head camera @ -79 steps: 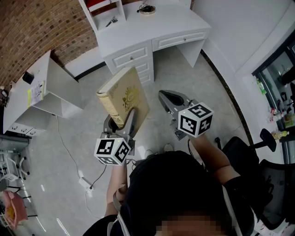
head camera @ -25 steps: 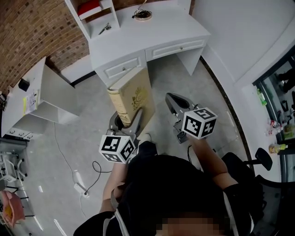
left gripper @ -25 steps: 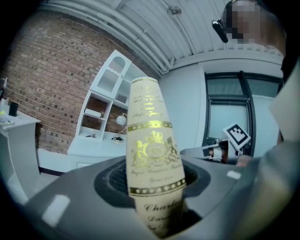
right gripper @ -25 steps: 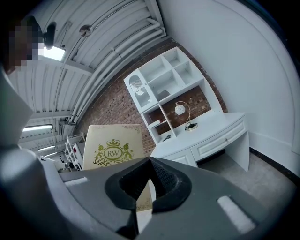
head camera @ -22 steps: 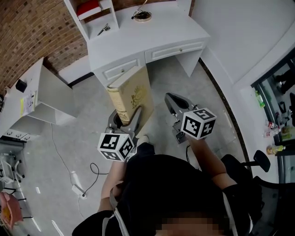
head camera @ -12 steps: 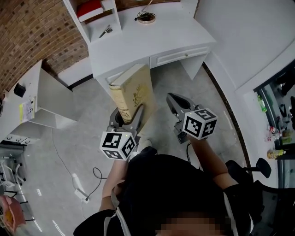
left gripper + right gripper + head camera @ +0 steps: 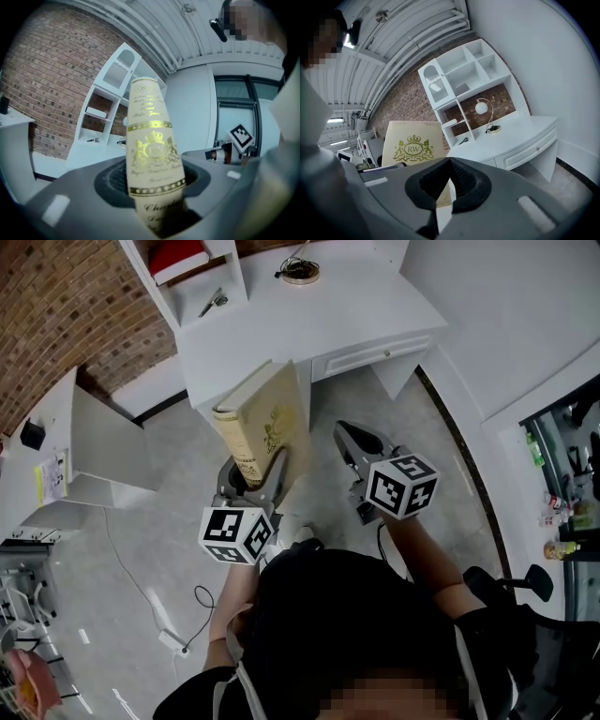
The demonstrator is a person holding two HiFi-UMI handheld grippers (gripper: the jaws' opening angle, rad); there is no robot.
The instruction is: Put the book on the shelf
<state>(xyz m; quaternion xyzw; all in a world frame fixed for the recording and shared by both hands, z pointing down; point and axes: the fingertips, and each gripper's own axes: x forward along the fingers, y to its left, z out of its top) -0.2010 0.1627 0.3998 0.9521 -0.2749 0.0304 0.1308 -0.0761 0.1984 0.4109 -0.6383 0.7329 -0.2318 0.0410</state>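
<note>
A cream hardback book (image 7: 255,426) with gold print stands upright between the jaws of my left gripper (image 7: 255,476), which is shut on its lower end. In the left gripper view its gold-lettered spine (image 7: 152,150) rises straight up from the jaws. My right gripper (image 7: 345,435) is shut and empty, level with the book on its right. From the right gripper view the book's crested cover (image 7: 412,145) shows to the left. The white shelf unit (image 7: 464,82) stands on the white desk (image 7: 309,320) just ahead.
A red object (image 7: 178,257) lies in a low shelf compartment, a small tool (image 7: 211,304) below it. A globe lamp (image 7: 482,108) stands on the desk. A white side table (image 7: 94,442) is at the left, a floor cable (image 7: 141,582) below it, a black chair (image 7: 525,615) at the right.
Both grippers and the book have moved forward toward the desk. The book's top edge now overlaps the desk's front. Both jaws are unchanged.
</note>
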